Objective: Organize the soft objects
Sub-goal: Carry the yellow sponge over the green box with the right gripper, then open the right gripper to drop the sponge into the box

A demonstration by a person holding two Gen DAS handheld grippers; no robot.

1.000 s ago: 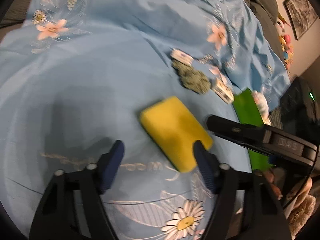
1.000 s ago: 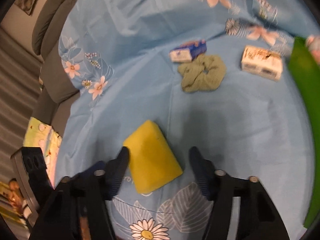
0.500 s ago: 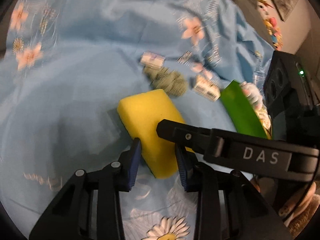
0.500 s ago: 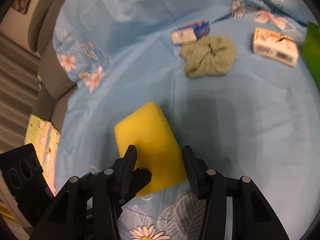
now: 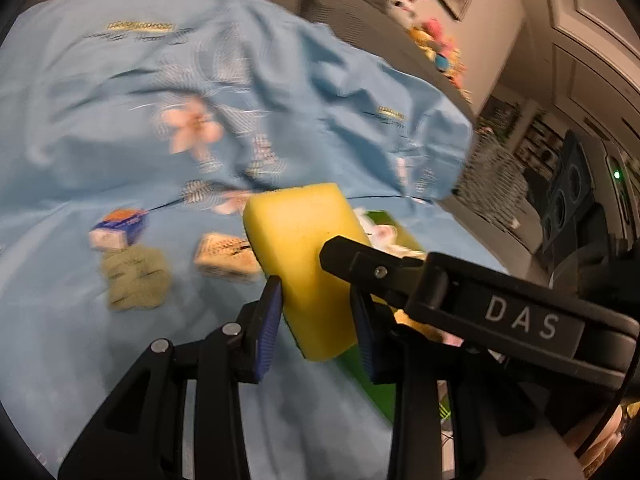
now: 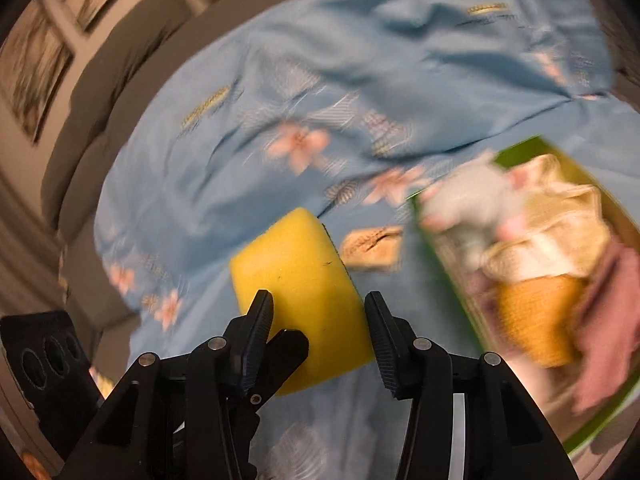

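Observation:
A yellow sponge (image 5: 308,256) is lifted off the blue floral sheet (image 5: 120,92). My left gripper (image 5: 316,320) is shut on its near end, a blue pad on each side. My right gripper (image 6: 318,328) also has the sponge (image 6: 296,280) between its fingers; its right finger seems to touch the sponge's edge. A right-gripper finger (image 5: 440,292) crosses the left wrist view over the sponge. A green scrunchie (image 5: 134,278) lies on the sheet to the left. A green bin (image 6: 536,264) of soft cloths and toys sits to the right.
Two small boxes (image 5: 120,232) (image 5: 226,258) lie on the sheet near the scrunchie. A grey sofa back (image 6: 132,60) runs behind the sheet. Plush toys (image 5: 432,44) sit on the sofa top. A black speaker (image 5: 568,196) stands at the right.
Both grippers closed around the sponge and lifted it off the sheet. The views swung toward the green bin, which now shows in the right wrist view.

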